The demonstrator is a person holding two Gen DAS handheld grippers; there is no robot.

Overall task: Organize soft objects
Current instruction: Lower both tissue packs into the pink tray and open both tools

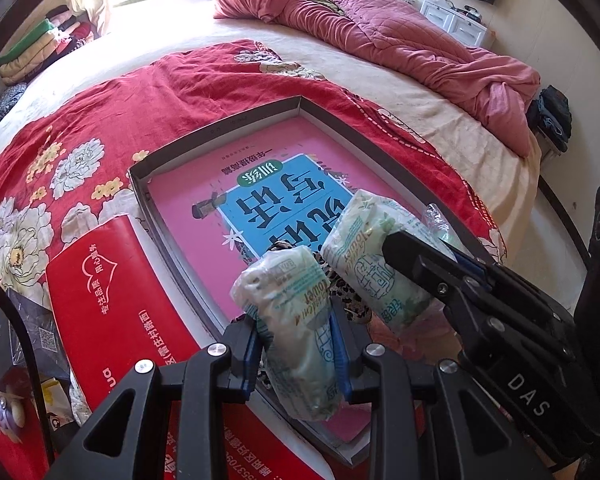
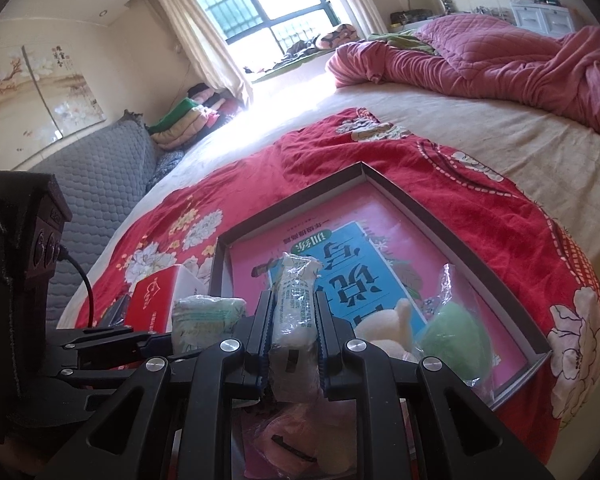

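Observation:
My left gripper [image 1: 296, 332] is shut on a white-green tissue pack [image 1: 296, 320] and holds it over the near end of a shallow grey box [image 1: 220, 124] lined with a pink and blue book. My right gripper [image 2: 294, 316] is shut on a second tissue pack [image 2: 294, 300]; in the left wrist view this pack [image 1: 364, 256] and the right gripper [image 1: 420, 256] sit just right of mine. The left-held pack shows in the right wrist view [image 2: 204, 320]. A green soft thing in plastic [image 2: 452, 332] and a cream plush [image 2: 396, 320] lie in the box's near right corner.
The box lies on a red flowered cloth [image 1: 100, 120] on a bed. A red tissue box [image 1: 112, 304] sits left of the grey box. A pink quilt [image 1: 380, 32] is bunched at the far side. Small dark boxes [image 1: 24, 336] lie at the near left.

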